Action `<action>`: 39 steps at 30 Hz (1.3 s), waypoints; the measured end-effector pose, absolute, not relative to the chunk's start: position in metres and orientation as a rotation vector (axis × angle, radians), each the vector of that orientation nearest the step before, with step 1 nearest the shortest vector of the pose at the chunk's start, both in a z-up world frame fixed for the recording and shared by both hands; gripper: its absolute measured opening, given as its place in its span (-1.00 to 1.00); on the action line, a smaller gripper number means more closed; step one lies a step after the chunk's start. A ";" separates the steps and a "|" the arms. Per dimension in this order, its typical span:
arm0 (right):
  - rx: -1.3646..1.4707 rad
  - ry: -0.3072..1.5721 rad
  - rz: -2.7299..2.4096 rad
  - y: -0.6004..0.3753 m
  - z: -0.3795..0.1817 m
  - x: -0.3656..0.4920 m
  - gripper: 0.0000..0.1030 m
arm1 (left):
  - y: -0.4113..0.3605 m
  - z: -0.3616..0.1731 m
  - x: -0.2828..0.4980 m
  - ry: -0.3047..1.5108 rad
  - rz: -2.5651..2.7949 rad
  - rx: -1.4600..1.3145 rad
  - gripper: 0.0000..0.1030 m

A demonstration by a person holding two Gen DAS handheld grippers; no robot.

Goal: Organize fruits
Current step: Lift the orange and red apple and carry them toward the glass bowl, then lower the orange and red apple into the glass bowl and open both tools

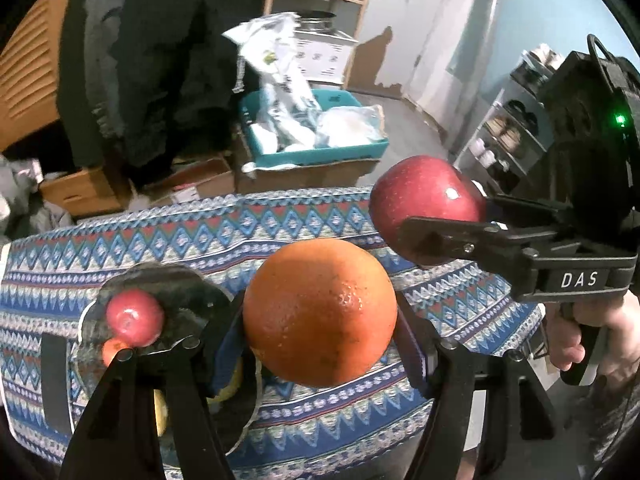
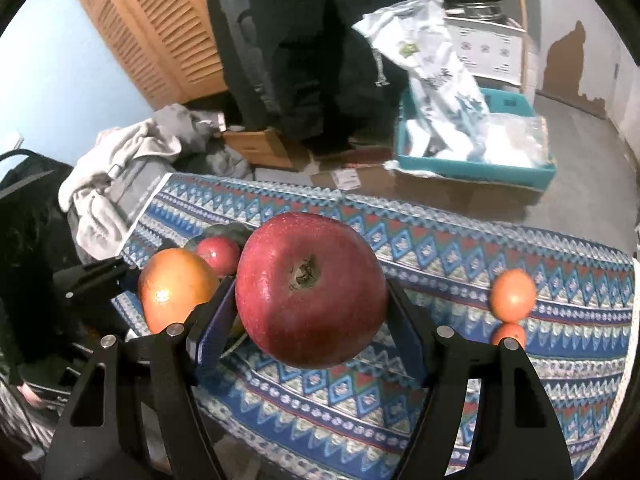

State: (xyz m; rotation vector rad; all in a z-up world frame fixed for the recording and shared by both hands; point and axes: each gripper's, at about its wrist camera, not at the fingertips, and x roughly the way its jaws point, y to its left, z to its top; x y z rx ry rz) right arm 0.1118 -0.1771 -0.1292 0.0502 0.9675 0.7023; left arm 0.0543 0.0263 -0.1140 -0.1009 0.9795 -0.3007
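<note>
Orange clamped in left claw, apple in right claw

A patterned blue tablecloth covers the table. Beyond its far edge, a teal bin sits on a cardboard box and holds white plastic bags (one stands tall). Off the table's far left corner lies crumpled grey clothing, before a louvred wooden door.

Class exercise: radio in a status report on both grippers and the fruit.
Left gripper shut on orange. Right gripper shut on red apple. Dark plate holds small apple. Nothing blocking.
</note>
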 end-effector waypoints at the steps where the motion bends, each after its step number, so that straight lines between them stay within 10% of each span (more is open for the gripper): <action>1: 0.047 0.971 0.709 -0.171 -0.130 0.112 0.41 | 0.033 -0.115 0.053 0.977 -0.289 -0.104 0.34; 39: -0.026 1.234 0.836 0.001 -0.221 0.141 0.41 | 0.172 -0.222 0.053 1.196 -0.039 -0.336 0.35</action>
